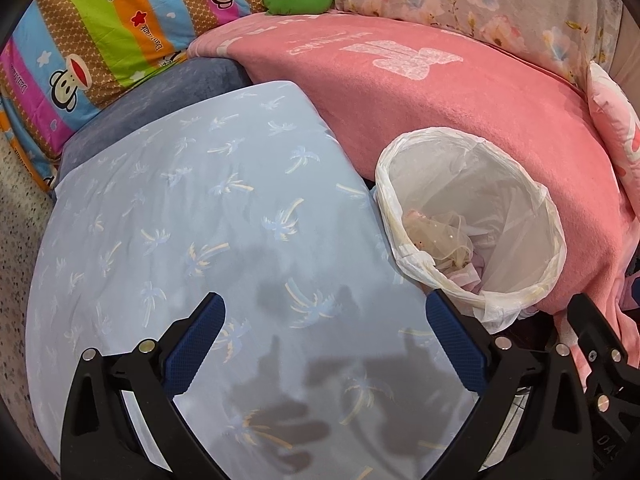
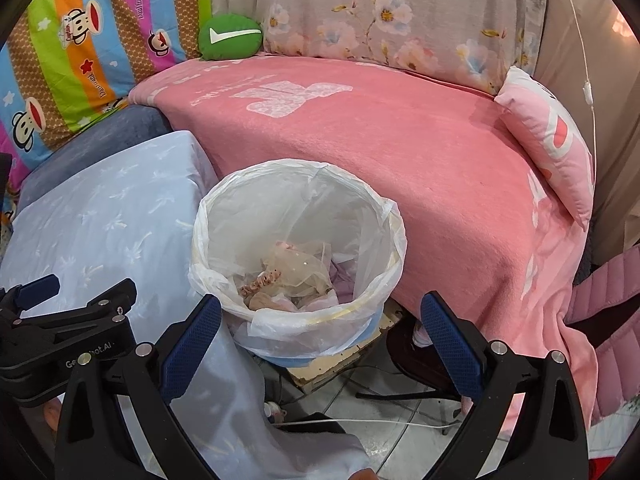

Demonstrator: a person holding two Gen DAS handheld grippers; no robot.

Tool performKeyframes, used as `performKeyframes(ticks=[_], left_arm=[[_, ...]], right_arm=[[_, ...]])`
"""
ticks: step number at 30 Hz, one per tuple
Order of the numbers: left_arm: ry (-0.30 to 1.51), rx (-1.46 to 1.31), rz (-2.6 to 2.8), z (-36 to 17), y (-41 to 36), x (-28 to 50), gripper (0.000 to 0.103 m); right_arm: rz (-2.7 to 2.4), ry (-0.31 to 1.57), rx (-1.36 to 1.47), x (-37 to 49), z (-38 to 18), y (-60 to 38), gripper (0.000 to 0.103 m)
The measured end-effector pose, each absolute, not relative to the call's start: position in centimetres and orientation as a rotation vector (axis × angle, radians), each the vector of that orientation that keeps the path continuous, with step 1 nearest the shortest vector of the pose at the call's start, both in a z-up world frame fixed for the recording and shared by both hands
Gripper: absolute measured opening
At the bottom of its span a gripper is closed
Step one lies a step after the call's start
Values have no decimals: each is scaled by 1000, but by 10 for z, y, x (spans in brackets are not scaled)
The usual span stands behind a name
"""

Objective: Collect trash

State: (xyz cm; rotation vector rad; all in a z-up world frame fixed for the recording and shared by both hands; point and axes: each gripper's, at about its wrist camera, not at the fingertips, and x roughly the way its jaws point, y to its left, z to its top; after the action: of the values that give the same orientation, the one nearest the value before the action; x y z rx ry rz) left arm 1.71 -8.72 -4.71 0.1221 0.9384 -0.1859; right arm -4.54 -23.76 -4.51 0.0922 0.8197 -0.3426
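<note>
A bin lined with a white plastic bag (image 2: 296, 216) stands between a pale blue cushion and a pink blanket. Crumpled translucent wrappers and pinkish scraps (image 2: 288, 276) lie at its bottom. My right gripper (image 2: 320, 316) hovers open just in front of the bin's near rim, nothing between its blue pads. In the left wrist view the same bin (image 1: 472, 216) sits to the right, with the trash (image 1: 436, 236) inside. My left gripper (image 1: 324, 316) is open over the blue cushion (image 1: 200, 208), holding nothing. The left gripper (image 2: 52, 312) also shows at the right wrist view's left edge.
A pink blanket (image 2: 380, 136) covers the sofa seat behind the bin. A green round cushion (image 2: 230, 36), a striped cartoon quilt (image 2: 80, 40) and a floral cover (image 2: 380, 12) stand at the back. White cables (image 2: 360, 424) run over the tiled floor below the bin.
</note>
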Motion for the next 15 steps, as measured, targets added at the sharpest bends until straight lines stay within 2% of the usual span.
performKeyframes(ticks=[15], left_arm=[[931,139,-178,-47,-90,13,96]], right_arm=[[-346,825,100,-47,-46,-242,97]])
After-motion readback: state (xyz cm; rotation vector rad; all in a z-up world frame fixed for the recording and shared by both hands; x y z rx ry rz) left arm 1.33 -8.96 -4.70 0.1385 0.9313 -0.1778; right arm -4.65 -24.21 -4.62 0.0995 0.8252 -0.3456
